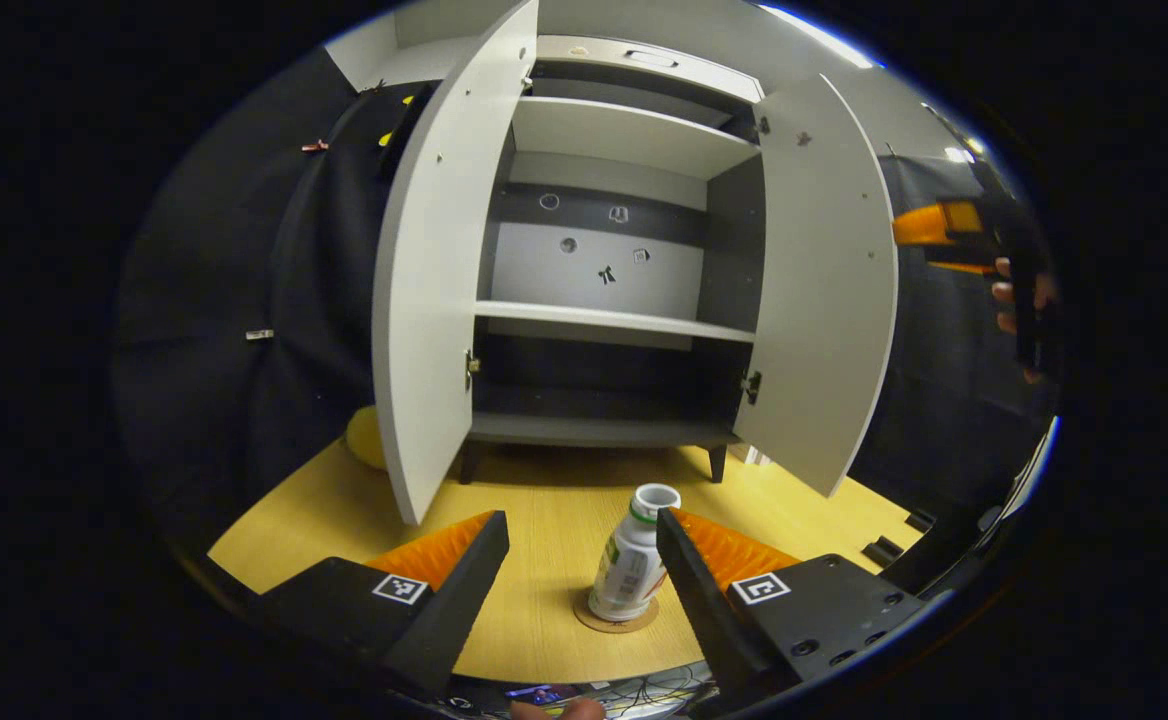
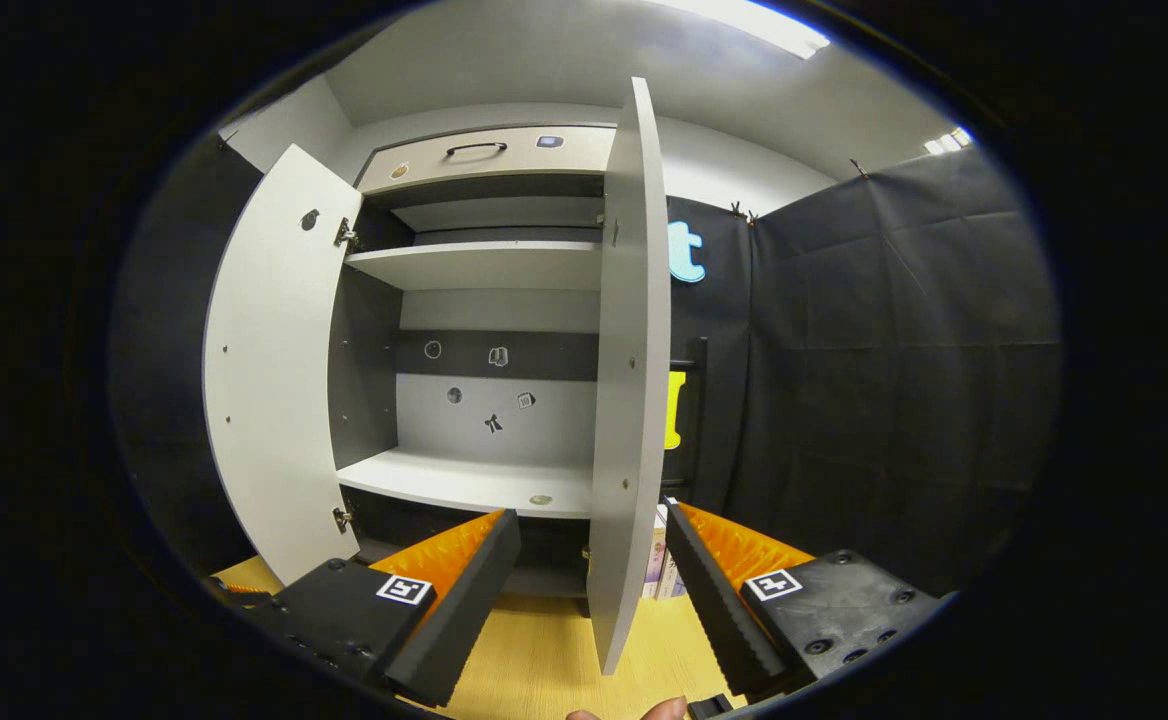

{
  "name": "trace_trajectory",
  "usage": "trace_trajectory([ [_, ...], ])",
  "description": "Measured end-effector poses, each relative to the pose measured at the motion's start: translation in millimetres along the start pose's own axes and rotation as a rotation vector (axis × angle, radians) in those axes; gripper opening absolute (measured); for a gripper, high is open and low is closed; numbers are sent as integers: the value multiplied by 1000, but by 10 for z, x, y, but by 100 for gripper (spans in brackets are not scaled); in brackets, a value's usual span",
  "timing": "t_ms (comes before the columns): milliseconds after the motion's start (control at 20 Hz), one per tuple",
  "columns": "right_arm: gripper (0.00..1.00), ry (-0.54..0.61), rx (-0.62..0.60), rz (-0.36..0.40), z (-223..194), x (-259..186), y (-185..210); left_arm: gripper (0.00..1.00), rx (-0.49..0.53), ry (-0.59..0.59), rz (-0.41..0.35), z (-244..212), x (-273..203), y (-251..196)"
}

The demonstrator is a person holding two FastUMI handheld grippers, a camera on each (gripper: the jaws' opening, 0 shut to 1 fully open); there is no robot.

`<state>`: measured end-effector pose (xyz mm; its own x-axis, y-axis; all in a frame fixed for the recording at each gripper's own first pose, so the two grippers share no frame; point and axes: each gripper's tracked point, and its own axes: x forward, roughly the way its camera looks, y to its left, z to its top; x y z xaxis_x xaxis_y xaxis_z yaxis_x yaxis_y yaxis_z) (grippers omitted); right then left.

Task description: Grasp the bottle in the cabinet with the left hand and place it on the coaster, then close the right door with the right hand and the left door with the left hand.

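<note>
Here both grippers (image 1: 582,560) (image 2: 592,570) gape empty over the wooden table (image 1: 544,500), cabinet (image 1: 624,130) open.

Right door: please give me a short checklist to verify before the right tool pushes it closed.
1. Bottle upright on coaster: ok.
2. Left tool open, bottle between its fingers; whether a finger touches it: cannot tell.
3. Right door wide open, edge toward right tool: ok.
4. Right tool open: ok.
5. Cabinet shelves free near the doorway: ok.
6. Left door open, to close last: ok.
</note>
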<state>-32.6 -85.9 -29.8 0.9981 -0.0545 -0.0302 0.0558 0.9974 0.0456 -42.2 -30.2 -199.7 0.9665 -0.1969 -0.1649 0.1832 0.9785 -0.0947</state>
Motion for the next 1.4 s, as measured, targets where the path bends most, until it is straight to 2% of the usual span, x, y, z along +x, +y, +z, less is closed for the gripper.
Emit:
trace_trajectory([
  [250, 98, 36, 1, -35, 28, -86, -169, 94, 27, -82, 70, 1066, -195, 183],
  [600, 98, 64, -11, -142, 105, -98, -752, 95, 16, -132, 138, 1813, -364, 288],
  [800, 98, 82, -4, -167, 65, 174, -984, 94, -18, -143, 119, 1900, -394, 231],
  [900, 98, 84, -10, -164, 52, 341, -1018, 94, -3, -135, 117, 1882, -405, 220],
  [1100, 98, 83, -8, -118, 66, 520, -832, 94, 50, -140, 136, 1911, -459, 264],
  [1250, 95, 74, -28, -114, 54, 534, -785, 94, 46, -142, 141, 1899, -499, 311],
  [1400, 95, 91, 7, -93, -9, 504, -670, 94, 38, -129, 147, 1865, -505, 382],
])
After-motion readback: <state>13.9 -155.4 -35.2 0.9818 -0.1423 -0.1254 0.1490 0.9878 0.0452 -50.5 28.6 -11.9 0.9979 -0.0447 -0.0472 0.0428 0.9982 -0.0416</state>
